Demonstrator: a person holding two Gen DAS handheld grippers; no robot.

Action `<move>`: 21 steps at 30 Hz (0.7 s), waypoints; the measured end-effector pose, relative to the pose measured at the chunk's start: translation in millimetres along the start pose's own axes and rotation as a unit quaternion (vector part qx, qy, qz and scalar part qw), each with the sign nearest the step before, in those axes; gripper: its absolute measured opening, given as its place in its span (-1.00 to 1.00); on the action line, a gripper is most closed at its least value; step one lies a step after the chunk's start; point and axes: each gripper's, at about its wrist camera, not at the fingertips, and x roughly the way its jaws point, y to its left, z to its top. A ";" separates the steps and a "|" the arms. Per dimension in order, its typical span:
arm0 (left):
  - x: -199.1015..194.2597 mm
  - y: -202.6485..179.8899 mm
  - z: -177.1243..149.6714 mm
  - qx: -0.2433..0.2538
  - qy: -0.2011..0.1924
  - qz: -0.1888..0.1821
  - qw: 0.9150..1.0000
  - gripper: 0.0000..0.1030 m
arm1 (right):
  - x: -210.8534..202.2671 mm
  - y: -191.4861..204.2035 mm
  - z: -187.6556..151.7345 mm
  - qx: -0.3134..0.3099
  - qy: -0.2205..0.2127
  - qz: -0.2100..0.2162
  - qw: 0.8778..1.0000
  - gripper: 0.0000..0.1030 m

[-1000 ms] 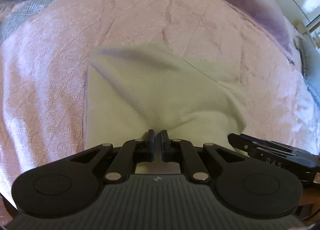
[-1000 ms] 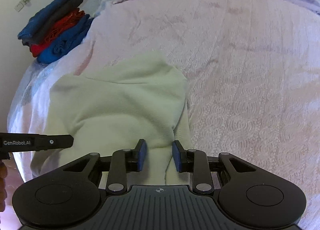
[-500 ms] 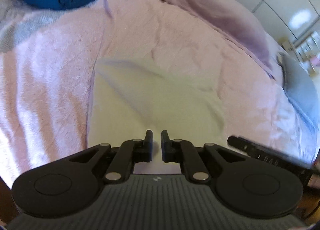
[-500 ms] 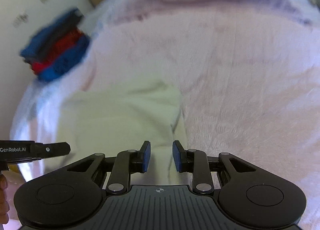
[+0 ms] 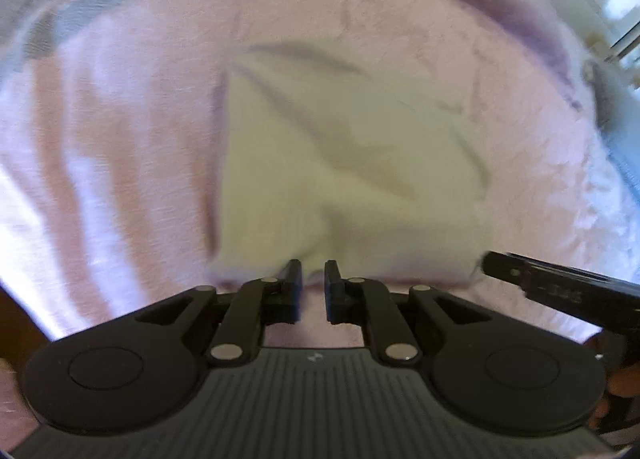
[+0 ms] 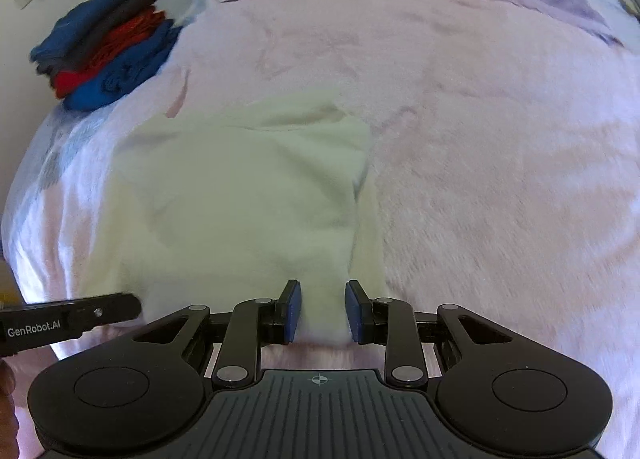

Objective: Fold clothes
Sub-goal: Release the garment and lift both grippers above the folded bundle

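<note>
I see the folded pale garment [image 6: 240, 195] lying on the pink bedspread [image 6: 500, 179], its near edge blurred below my left claw [image 5: 313, 277], narrowly parted and empty, and my right claw [image 6: 319, 309], just opening wider, gripping nothing.

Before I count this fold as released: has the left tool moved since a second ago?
Yes. The left tool pulled back: its tips were over the pale garment, now they sit at its near hem.

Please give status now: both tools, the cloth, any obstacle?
Left tool open, empty. Right tool just opening, empty. Pale garment folded on pink blanket. Nothing in way.
</note>
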 end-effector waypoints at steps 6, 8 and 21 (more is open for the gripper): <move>-16.9 9.1 2.1 0.010 0.034 0.047 0.998 -0.56 | -22.5 5.5 -14.6 0.050 0.032 -0.004 0.998 0.38; -23.5 7.6 4.7 0.023 0.038 0.058 0.997 -0.43 | -29.5 9.5 -17.6 0.061 0.038 -0.004 0.997 0.38; -49.4 10.6 4.8 0.069 0.027 0.062 0.995 -0.29 | -46.9 48.2 -20.3 0.070 0.018 -0.041 0.997 0.39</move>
